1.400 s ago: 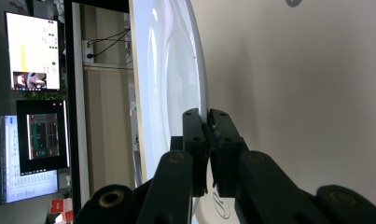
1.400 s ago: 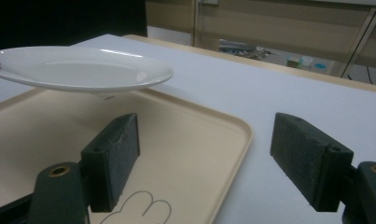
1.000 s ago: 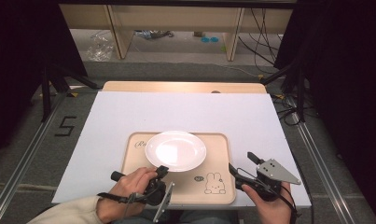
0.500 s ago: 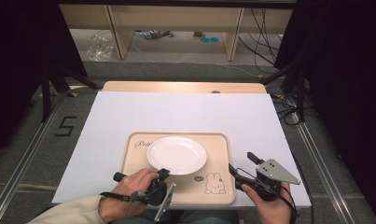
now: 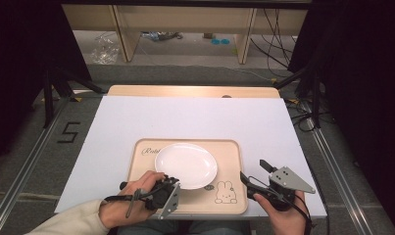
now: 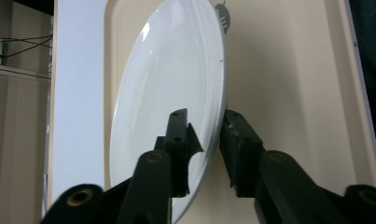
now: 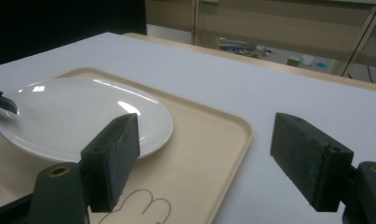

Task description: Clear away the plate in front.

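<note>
plate (image 5: 186, 164): round, white, glossy, shallow and bare; its near-left rim is pinched between the jaws of the left gripper (image 6: 206, 140), one jaw on top, one beneath.
plate pose: close to level in the high view, over the middle of the tray; whether its far edge touches the tray cannot be told.
tray (image 5: 232, 200): pale beige, rectangular with rounded corners and a low raised rim; a line-drawn rabbit (image 5: 225, 192) at its near right, script lettering at its far left.
tray place: flat on the white worktop (image 5: 195, 117), near its front edge.

Plate (image 6: 171, 93) near rim cut off by bottom edge.
</note>
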`<state>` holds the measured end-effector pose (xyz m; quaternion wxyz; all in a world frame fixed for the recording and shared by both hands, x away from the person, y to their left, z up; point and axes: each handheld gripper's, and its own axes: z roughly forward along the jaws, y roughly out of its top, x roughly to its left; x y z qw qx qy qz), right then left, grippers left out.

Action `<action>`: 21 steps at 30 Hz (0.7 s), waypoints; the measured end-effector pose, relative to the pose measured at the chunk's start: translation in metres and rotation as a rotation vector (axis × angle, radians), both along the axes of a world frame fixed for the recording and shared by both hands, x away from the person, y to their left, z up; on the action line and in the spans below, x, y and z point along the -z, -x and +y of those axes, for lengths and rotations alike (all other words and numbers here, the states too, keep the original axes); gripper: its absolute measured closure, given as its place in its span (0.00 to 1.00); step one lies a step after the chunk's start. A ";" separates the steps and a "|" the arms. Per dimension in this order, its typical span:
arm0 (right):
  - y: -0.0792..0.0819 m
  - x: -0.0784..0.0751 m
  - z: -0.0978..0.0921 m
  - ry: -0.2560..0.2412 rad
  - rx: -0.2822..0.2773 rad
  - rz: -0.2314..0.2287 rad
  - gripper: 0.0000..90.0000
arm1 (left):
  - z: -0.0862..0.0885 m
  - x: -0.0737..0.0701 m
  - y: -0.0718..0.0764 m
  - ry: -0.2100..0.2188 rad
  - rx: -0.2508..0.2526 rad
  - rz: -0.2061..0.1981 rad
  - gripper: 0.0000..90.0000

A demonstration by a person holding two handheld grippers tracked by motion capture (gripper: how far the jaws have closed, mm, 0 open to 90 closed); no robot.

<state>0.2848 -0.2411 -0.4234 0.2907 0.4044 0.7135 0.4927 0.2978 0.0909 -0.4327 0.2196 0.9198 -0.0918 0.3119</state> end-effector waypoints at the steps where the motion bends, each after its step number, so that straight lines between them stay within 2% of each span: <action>1: 0.000 0.000 0.000 0.000 0.000 0.000 0.28 | 0.002 0.000 -0.002 0.007 -0.007 0.017 0.77; 2: 0.000 0.000 0.000 -0.001 -0.001 -0.001 0.28 | 0.004 0.000 -0.003 0.029 -0.013 0.026 0.72; 3: 0.000 0.000 0.000 0.004 -0.001 0.010 0.28 | 0.007 -0.002 -0.005 0.063 -0.015 0.051 0.67; 5: 0.000 0.000 0.000 0.001 -0.003 0.006 0.28 | 0.013 -0.006 -0.007 0.102 -0.015 0.122 0.63; 6: 0.000 0.001 0.000 -0.007 -0.008 0.002 0.28 | 0.015 -0.008 -0.008 0.152 -0.021 0.146 0.59; 7: 0.000 0.001 0.000 -0.002 -0.004 0.003 0.28 | 0.015 -0.008 -0.008 0.152 -0.021 0.146 0.56; 8: 0.000 0.001 0.000 -0.003 -0.004 0.004 0.28 | 0.020 -0.013 -0.011 0.216 -0.027 0.158 0.52; 9: 0.000 0.001 0.001 -0.005 -0.005 0.004 0.28 | 0.020 -0.013 -0.011 0.216 -0.027 0.158 0.49; 10: 0.000 0.000 0.001 -0.001 -0.004 0.008 0.27 | 0.026 -0.018 -0.013 0.269 -0.031 0.158 0.48; 12: 0.000 0.000 0.000 -0.003 -0.004 0.002 0.27 | 0.035 -0.020 -0.014 0.357 -0.050 0.188 0.44; 13: 0.000 0.000 0.000 -0.004 -0.003 0.001 0.27 | 0.041 -0.020 -0.015 0.426 -0.057 0.193 0.44; 14: 0.000 0.000 0.000 -0.004 -0.003 0.001 0.27 | 0.041 -0.020 -0.015 0.426 -0.057 0.193 0.43; 15: 0.000 0.001 0.000 -0.010 0.002 0.001 0.27 | 0.050 -0.018 -0.015 0.531 -0.100 0.236 0.41; 16: 0.000 0.001 0.000 -0.011 0.001 0.001 0.27 | 0.060 -0.018 -0.015 0.588 -0.134 0.233 0.40; 18: 0.000 0.001 0.000 -0.011 0.000 0.001 0.27 | 0.072 -0.016 -0.013 0.643 -0.176 0.220 0.35; 19: 0.000 0.001 0.000 -0.008 -0.005 0.004 0.27 | 0.080 -0.019 -0.019 0.619 -0.137 0.153 0.33; 20: 0.000 0.000 0.000 -0.004 -0.007 0.012 0.27 | 0.080 -0.019 -0.019 0.619 -0.137 0.153 0.32; 21: 0.000 0.001 0.001 -0.013 -0.006 0.001 0.27 | 0.091 -0.019 -0.021 0.635 -0.137 0.150 0.31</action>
